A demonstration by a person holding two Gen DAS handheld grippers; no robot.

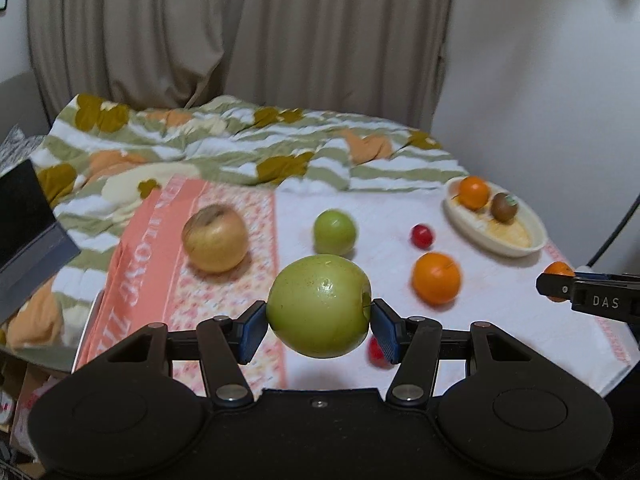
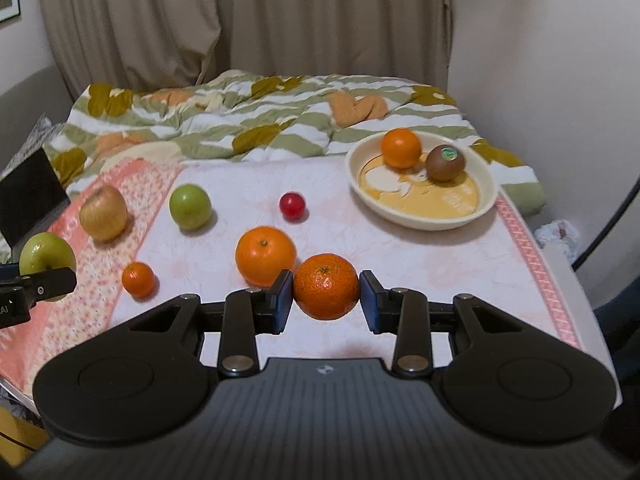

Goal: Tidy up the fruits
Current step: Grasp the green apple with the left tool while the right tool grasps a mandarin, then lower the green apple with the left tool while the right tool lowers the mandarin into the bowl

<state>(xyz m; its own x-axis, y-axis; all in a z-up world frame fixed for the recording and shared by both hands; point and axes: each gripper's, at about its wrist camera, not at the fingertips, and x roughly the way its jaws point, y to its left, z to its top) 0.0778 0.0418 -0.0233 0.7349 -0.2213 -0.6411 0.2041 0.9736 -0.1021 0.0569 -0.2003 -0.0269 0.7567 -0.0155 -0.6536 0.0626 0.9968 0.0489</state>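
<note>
Each gripper clamps fruit, the left gripper (image 1: 319, 322) a green apple (image 1: 319, 306), the right gripper (image 2: 326, 300) a mandarin (image 2: 326, 291), seemingly bound for the bowl (image 2: 490, 194) (holding orange and kiwi).

My left tool (image 1: 319, 322) is matte black plastic: two round, disc-embossed housings at 7 and 5 o'clock, linked arms pinned with silver rivets, and blue ribbed pads (image 1: 253, 330) on its fingers. My right tool (image 2: 325, 300) matches it, with blue pads (image 2: 282, 300), a ridged centre deck and a small pale logo. White letters "DAS" mark its side at 3 o'clock in the left view.
</note>
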